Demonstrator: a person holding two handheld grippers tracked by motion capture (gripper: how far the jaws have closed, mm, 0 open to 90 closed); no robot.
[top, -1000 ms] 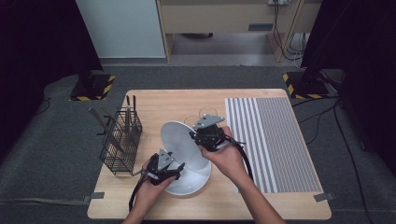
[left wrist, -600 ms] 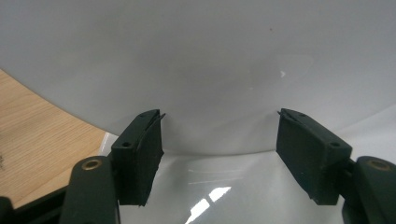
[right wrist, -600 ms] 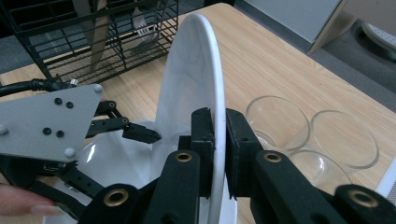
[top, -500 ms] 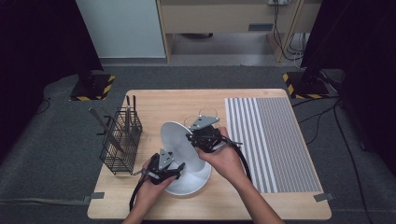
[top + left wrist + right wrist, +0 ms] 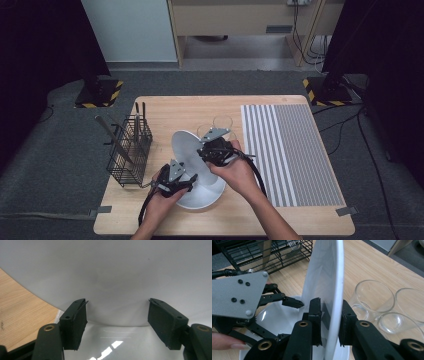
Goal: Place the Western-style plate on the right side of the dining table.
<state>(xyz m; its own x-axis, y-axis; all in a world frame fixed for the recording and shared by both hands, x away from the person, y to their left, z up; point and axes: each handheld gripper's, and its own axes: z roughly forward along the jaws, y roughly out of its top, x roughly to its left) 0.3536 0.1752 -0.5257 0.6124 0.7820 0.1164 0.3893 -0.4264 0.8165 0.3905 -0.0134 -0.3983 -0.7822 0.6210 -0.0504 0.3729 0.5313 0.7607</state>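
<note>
A wire rack [image 5: 129, 150] holding utensils stood at the left of the tabletop [image 5: 165, 107], close to the plate's left side. Three glasses [image 5: 372, 298] stood just far and right of the plate, between it and a striped mat [image 5: 290, 150] on the right half. The bowl [image 5: 202, 192] sat near the tabletop's near edge, at centre.

The plate [image 5: 187, 150] stood on edge, tilted, with its lower rim inside the bowl. The right tongs [image 5: 331, 322] came in from the right, one jaw on each face of the plate's rim; the jaws had just been opening, with a small gap visible at each pad, so the plate lay between them without being pressed. The left tongs [image 5: 117, 322] reached in from the near left, low over the bowl, jaws spread moderately wide and gripping nothing, the plate's face just ahead of them.

Open tabletop remained along the far edge and at the near left corner. The mat was bare.
</note>
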